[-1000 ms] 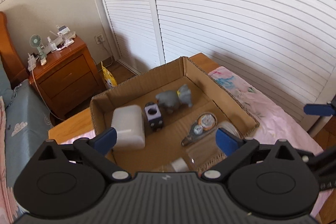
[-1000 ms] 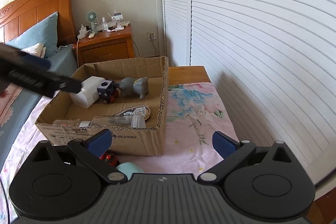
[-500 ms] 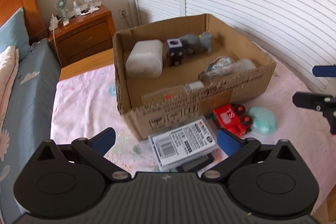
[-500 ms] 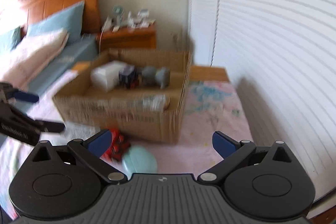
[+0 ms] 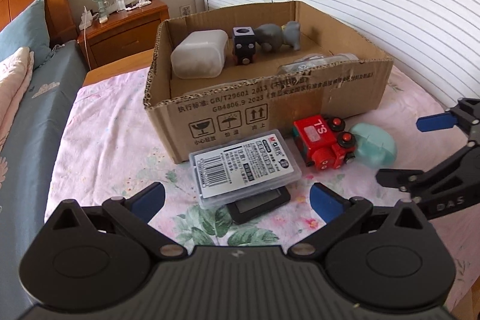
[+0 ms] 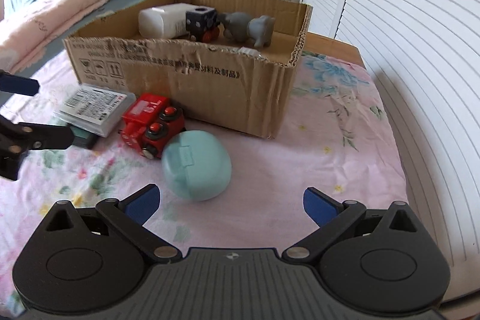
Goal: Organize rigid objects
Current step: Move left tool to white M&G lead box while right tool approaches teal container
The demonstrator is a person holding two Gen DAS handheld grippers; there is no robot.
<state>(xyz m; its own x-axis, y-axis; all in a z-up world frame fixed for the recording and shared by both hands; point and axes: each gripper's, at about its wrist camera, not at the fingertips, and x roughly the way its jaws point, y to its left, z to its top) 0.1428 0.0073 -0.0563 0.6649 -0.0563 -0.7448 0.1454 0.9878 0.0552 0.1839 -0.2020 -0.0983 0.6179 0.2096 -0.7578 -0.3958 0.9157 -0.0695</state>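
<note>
Box (image 5: 270, 110) sits on bed (image 6: 330, 140), already holding several items. Left out in front of it: case (image 5: 244, 167) lying on a dark slab (image 5: 258, 204), train (image 5: 322, 143), teal shell (image 6: 196, 164). Left gripper (image 5: 237, 197) jaws wide open, empty, lined up on case. Right gripper (image 6: 229, 201) jaws wide open, empty, just short of shell. Best bet: straddle case across its short edges, squeeze only the case, leave slab behind, clear box wall on lift.
</note>
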